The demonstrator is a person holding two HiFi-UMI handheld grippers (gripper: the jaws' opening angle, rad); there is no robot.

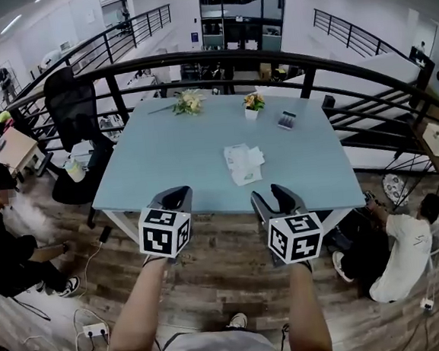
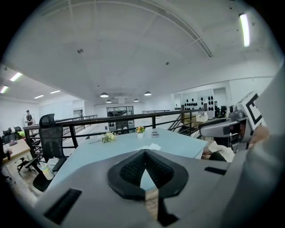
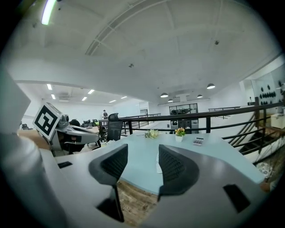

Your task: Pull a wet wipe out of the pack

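Nearest, both grippers are held side by side just short of the table's (image 1: 165, 164) near edge. The left gripper (image 1: 177, 191) is seen with its jaws brought together at the tips, nothing caught between them; the right gripper (image 1: 273, 194) is seen with its jaws standing well apart, equally empty. Farther in, about midway between the near and far edges and a little toward the right edge, the white pack (image 1: 243, 163) is laid flat, its long axis running roughly from near edge to far edge, so it is met end-on from here. It lies ahead of both grippers and well apart from them: slightly left of the right gripper's line, farther right of the left one's, so the right gripper is judged the nearer. In the right gripper view the pack is framed within the open gap, close beside the right-hand jaw. Whether a wipe already protrudes cannot be told. Along the far edge a spray of flowers (image 1: 189, 102) and a small flower pot (image 1: 254, 104) are set, clear of any approach.
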